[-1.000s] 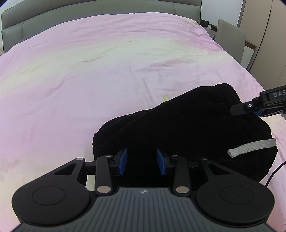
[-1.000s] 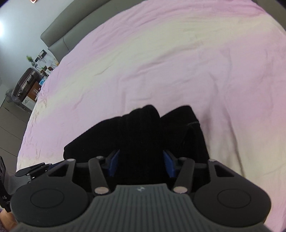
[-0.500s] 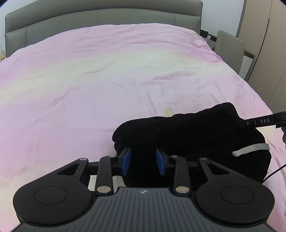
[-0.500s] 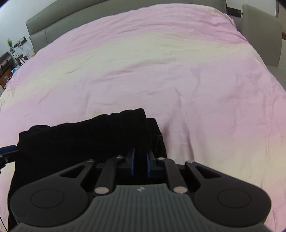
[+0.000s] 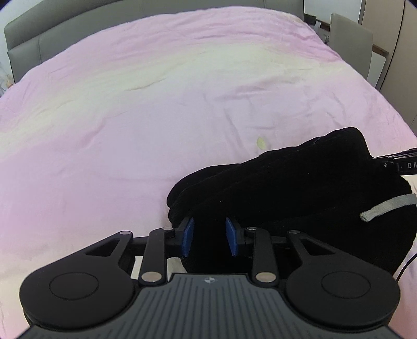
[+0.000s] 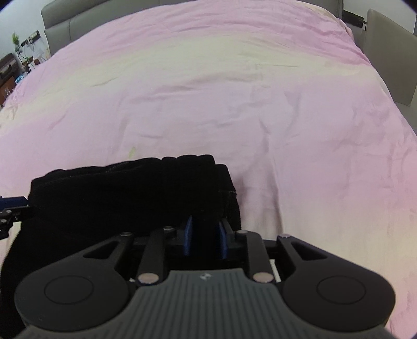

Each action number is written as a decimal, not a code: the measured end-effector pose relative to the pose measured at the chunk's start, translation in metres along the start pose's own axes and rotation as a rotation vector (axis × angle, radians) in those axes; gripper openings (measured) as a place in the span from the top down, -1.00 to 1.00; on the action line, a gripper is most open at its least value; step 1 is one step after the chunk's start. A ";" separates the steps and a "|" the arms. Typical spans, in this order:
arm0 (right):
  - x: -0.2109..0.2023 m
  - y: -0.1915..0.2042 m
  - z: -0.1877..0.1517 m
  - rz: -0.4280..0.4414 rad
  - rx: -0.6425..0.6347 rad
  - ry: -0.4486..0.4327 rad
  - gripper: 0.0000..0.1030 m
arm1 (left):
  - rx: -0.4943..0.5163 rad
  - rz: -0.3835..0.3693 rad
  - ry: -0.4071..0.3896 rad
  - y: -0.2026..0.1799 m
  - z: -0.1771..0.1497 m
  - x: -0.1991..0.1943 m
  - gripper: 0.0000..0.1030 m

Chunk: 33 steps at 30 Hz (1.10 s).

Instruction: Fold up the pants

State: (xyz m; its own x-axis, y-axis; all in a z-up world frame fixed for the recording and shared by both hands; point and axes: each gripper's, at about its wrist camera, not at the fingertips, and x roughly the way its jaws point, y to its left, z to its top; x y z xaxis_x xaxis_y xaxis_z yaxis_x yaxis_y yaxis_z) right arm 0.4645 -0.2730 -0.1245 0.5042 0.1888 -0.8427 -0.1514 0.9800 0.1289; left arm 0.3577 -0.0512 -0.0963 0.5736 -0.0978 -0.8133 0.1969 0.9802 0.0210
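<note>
Black ribbed pants (image 5: pixel 299 182) are bunched in a thick folded bundle above the pink bed cover (image 5: pixel 156 104), with a grey drawstring (image 5: pixel 385 208) hanging at the right. My left gripper (image 5: pixel 209 236) is closed on the bundle's left end, blue pads pressed into the fabric. My right gripper (image 6: pixel 204 236) is closed on the right end of the pants (image 6: pixel 130 187). The right gripper's tip shows at the right edge of the left wrist view (image 5: pixel 398 161).
A grey upholstered headboard (image 5: pixel 78 23) runs along the far side of the bed. A grey chair (image 6: pixel 391 52) stands at the bed's right side. A dresser with a plant (image 6: pixel 13 57) is at the far left.
The right gripper closed on the pants. Both grippers have pulled back toward the bed's near edge, carrying the bundle. The left jaws narrowed slightly on the fabric.
</note>
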 end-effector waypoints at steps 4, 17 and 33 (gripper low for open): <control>-0.054 0.000 -0.013 -0.005 -0.046 -0.079 0.09 | 0.026 0.028 -0.060 -0.004 -0.031 -0.050 0.18; -0.067 0.004 -0.115 0.018 -0.104 -0.112 0.33 | 0.092 0.041 -0.059 -0.072 -0.139 -0.112 -0.42; -0.051 -0.002 -0.131 0.059 -0.069 -0.089 0.25 | 0.078 0.113 0.002 -0.061 -0.165 -0.054 0.45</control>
State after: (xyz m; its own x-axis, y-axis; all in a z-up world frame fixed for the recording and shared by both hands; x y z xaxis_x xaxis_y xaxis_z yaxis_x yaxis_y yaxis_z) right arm 0.3276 -0.2927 -0.1498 0.5657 0.2535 -0.7847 -0.2395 0.9611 0.1378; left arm 0.1831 -0.0777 -0.1497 0.5940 0.0133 -0.8043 0.1920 0.9686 0.1578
